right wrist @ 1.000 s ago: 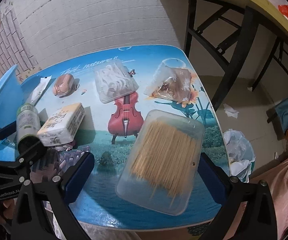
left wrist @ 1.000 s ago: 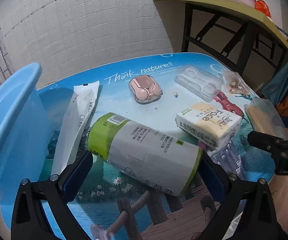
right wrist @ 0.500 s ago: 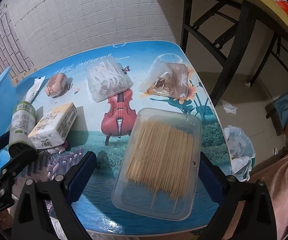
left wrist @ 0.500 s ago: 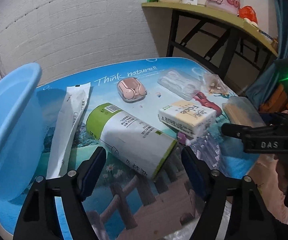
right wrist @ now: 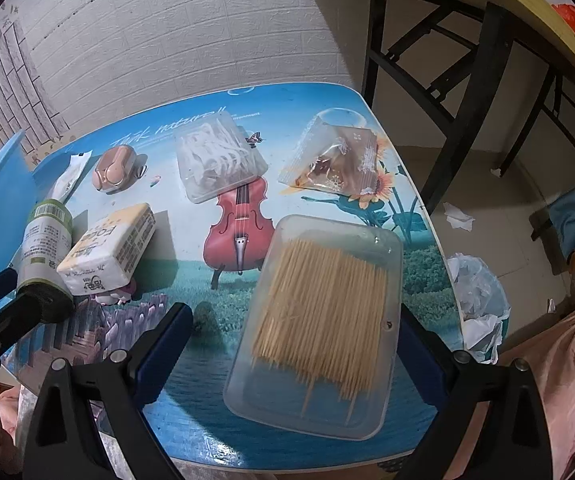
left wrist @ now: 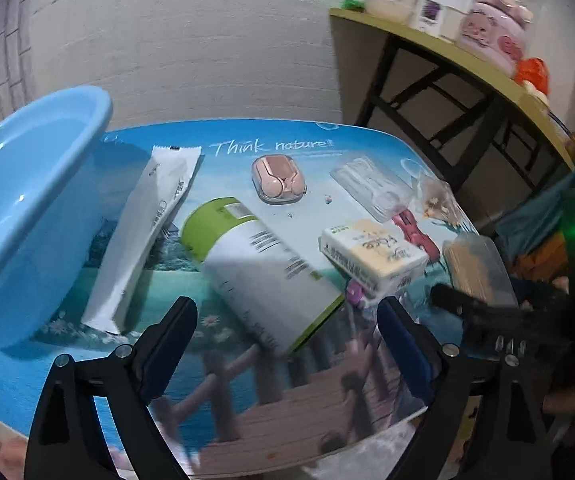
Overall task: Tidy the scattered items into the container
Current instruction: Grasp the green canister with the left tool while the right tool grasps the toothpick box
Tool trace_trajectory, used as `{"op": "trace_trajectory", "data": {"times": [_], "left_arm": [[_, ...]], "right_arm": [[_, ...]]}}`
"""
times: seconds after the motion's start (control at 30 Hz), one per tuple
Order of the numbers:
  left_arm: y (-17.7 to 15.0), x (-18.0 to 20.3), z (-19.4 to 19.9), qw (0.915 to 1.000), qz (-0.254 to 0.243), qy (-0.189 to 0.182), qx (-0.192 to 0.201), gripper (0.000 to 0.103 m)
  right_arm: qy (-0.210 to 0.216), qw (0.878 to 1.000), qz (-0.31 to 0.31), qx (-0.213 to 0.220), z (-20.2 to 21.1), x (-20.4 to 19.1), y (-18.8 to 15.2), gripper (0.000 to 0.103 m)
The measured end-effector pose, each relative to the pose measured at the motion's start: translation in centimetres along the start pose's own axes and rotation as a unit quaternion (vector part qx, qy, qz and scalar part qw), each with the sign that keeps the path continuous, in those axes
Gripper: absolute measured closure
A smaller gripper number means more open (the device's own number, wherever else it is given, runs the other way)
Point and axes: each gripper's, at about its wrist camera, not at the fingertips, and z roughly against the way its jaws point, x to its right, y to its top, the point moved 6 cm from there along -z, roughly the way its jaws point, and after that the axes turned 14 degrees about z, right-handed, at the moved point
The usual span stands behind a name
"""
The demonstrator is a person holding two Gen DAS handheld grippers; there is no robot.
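Messy little table with a blue printed landscape top (right wrist: 319,100), white brick wall (right wrist: 167,20) behind

Both grippers, left (left wrist: 283,344) and right (right wrist: 295,344), gape wide, holding nothing. Near to far: one clear box of wooden toothpicks (right wrist: 323,312), one green-capped white bottle lying down (left wrist: 263,268), one tissue pack (left wrist: 371,256), one pink earbud case (left wrist: 279,178). One light-blue plastic basin (left wrist: 27,184) sits at the left edge.

The counter (right wrist: 327,96) carries a blue landscape print with a red violin and sunflowers, beside a light-blue basin (left wrist: 27,184), a white bottle (left wrist: 263,264) with green bands, and a pink case (left wrist: 279,178).
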Motion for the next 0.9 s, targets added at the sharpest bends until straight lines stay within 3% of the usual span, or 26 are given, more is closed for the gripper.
{"op": "trace_trajectory", "data": {"times": [0.17,0.43,0.67,0.9], "left_arm": [[0.1,-0.6,-1.1,0.9953,0.093,0.030,-0.002,0.012],[0.5,-2.6,-1.8,0.9841,0.166,0.064,0.008,0.019],[0.8,-2.5,-1.2,0.9880,0.136,0.071,0.020,0.022],[0.9,-4.0,0.0,0.9904,0.118,0.067,0.026,0.016]], "right_arm": [[0.000,1.000,0.004,0.003,-0.4,0.1,0.1,0.004],[0.004,1.000,0.008,0.007,-0.2,-0.5,-0.2,0.004],[0.004,1.000,0.011,0.010,-0.3,-0.6,-0.1,0.004],[0.006,1.000,0.008,0.012,-0.1,-0.3,-0.2,0.004]]}}
